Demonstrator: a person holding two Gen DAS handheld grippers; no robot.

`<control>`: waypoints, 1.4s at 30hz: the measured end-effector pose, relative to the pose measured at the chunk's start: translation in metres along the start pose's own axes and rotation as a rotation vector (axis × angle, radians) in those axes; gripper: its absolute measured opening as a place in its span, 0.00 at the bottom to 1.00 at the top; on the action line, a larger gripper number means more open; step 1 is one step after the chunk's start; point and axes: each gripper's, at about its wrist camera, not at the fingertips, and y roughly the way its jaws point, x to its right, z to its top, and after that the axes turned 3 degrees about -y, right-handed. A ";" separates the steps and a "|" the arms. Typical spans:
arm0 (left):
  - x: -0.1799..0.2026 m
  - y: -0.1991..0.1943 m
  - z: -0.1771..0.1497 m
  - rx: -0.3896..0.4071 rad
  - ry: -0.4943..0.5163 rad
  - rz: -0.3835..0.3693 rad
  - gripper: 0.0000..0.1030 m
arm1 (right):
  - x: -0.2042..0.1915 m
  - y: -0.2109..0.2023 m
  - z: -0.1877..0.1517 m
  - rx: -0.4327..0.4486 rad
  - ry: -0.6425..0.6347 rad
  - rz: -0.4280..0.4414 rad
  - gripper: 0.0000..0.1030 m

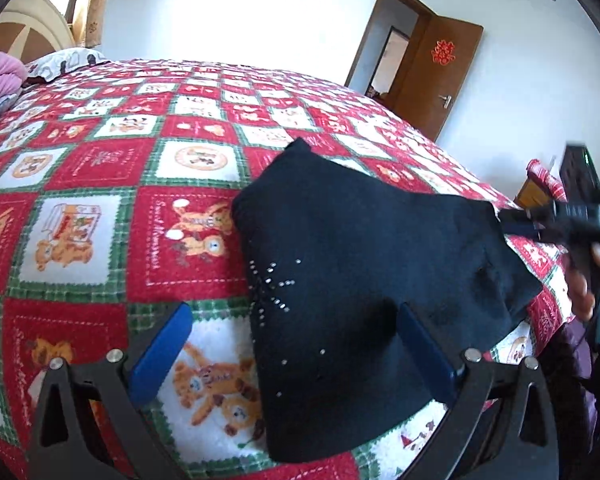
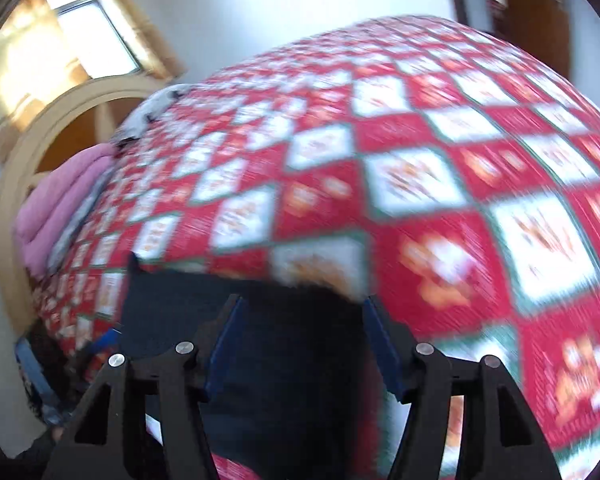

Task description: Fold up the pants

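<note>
Dark navy pants (image 1: 360, 264) with small silver studs lie folded in a compact heap on the red patchwork bedspread (image 1: 100, 168). My left gripper (image 1: 296, 316) is open above the pants' near edge; its blue right finger lies over the fabric, the left finger over the bedspread. My right gripper (image 1: 516, 220) shows at the right edge of the left wrist view, at the pants' right corner. In the blurred right wrist view the right gripper (image 2: 300, 304) is open with the pants (image 2: 284, 360) between and below its fingers.
A pink folded quilt (image 2: 56, 208) and a pillow lie at the head of the bed by a rounded headboard (image 2: 28, 148). A brown door (image 1: 432, 76) stands open beyond the bed's far side. The bed's edge runs down the right.
</note>
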 end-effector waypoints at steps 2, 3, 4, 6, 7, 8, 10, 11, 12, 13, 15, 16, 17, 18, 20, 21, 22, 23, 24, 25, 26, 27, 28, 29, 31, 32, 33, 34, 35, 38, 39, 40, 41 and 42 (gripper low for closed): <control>0.001 0.004 0.001 -0.003 0.016 0.013 1.00 | 0.016 0.002 -0.014 -0.021 0.047 0.017 0.60; 0.003 0.006 0.001 -0.006 0.026 0.015 1.00 | 0.024 0.006 -0.022 -0.033 0.075 0.037 0.60; 0.005 0.008 0.002 -0.012 0.033 0.019 1.00 | 0.028 0.007 -0.027 -0.034 0.090 0.058 0.60; 0.006 0.011 0.003 -0.020 0.037 0.021 1.00 | 0.034 0.007 -0.035 -0.008 0.104 0.096 0.60; 0.007 0.013 0.004 -0.026 0.045 0.029 1.00 | 0.035 0.007 -0.036 0.003 0.099 0.100 0.60; 0.010 0.013 0.003 -0.029 0.060 0.040 1.00 | 0.035 0.008 -0.037 0.012 0.098 0.104 0.60; 0.015 0.017 0.003 -0.034 0.086 0.059 1.00 | 0.035 0.010 -0.040 0.020 0.101 0.107 0.60; 0.016 0.019 0.004 -0.033 0.092 0.064 1.00 | 0.035 0.011 -0.041 0.024 0.098 0.106 0.60; 0.017 0.021 0.004 -0.032 0.096 0.068 1.00 | 0.034 0.013 -0.042 0.031 0.092 0.101 0.60; 0.018 0.023 0.005 -0.031 0.101 0.075 1.00 | 0.033 0.013 -0.043 0.038 0.085 0.095 0.61; 0.020 0.025 0.005 -0.030 0.103 0.083 1.00 | 0.029 0.015 -0.046 0.054 0.061 0.076 0.60; 0.020 0.026 0.006 -0.032 0.100 0.086 1.00 | 0.028 0.015 -0.047 0.059 0.054 0.070 0.61; 0.020 0.027 0.007 -0.035 0.095 0.088 1.00 | 0.027 0.016 -0.048 0.062 0.048 0.065 0.61; 0.020 0.028 0.008 -0.040 0.095 0.090 1.00 | 0.025 0.015 -0.048 0.066 0.037 0.059 0.60; 0.019 0.029 0.009 -0.048 0.094 0.087 1.00 | 0.022 0.014 -0.048 0.073 0.022 0.062 0.56; 0.019 0.029 0.009 -0.050 0.092 0.086 1.00 | 0.018 0.014 -0.049 0.073 0.010 0.087 0.48; 0.018 0.029 0.009 -0.050 0.093 0.086 1.00 | 0.014 0.016 -0.050 0.068 0.002 0.117 0.47; 0.019 0.030 0.009 -0.049 0.094 0.086 1.00 | 0.010 0.016 -0.052 0.068 -0.009 0.120 0.47; 0.019 0.030 0.009 -0.046 0.096 0.085 1.00 | 0.003 0.018 -0.053 0.068 -0.042 0.084 0.47; 0.019 0.030 0.008 -0.044 0.098 0.084 1.00 | 0.001 0.020 -0.054 0.067 -0.052 0.070 0.47; 0.020 0.030 0.008 -0.041 0.100 0.081 1.00 | 0.001 0.020 -0.053 0.069 -0.042 0.075 0.47; 0.019 0.029 0.008 -0.038 0.102 0.076 1.00 | 0.006 0.020 -0.053 0.070 -0.017 0.096 0.46; 0.019 0.028 0.008 -0.034 0.105 0.072 0.97 | 0.009 0.020 -0.053 0.073 0.001 0.114 0.44; 0.020 0.026 0.007 -0.028 0.111 0.068 0.94 | 0.014 0.019 -0.054 0.079 0.023 0.134 0.38; 0.023 0.020 0.006 -0.015 0.124 0.034 0.63 | 0.020 0.016 -0.055 0.092 0.059 0.179 0.30; 0.025 0.018 0.007 -0.014 0.128 0.006 0.54 | 0.020 0.014 -0.056 0.104 0.064 0.191 0.28; 0.027 0.017 0.006 -0.020 0.131 -0.015 0.38 | 0.017 0.011 -0.055 0.116 0.056 0.191 0.27; 0.028 0.014 0.007 -0.018 0.134 -0.021 0.32 | 0.012 0.007 -0.055 0.127 0.040 0.185 0.26; 0.029 0.013 0.007 -0.016 0.135 -0.022 0.30 | 0.008 0.005 -0.054 0.135 0.025 0.181 0.26; 0.021 0.005 0.012 -0.010 0.087 -0.057 0.25 | -0.009 -0.007 -0.050 0.163 -0.027 0.180 0.25; 0.017 0.001 0.015 -0.002 0.064 -0.065 0.19 | -0.016 -0.013 -0.046 0.172 -0.036 0.192 0.25; 0.012 -0.004 0.018 0.010 0.047 -0.072 0.14 | -0.022 -0.016 -0.043 0.178 -0.048 0.200 0.25; 0.010 -0.007 0.021 0.018 0.040 -0.077 0.14 | -0.028 -0.019 -0.039 0.185 -0.063 0.204 0.25; 0.005 -0.012 0.025 0.023 0.032 -0.082 0.14 | -0.037 -0.021 -0.032 0.189 -0.085 0.209 0.25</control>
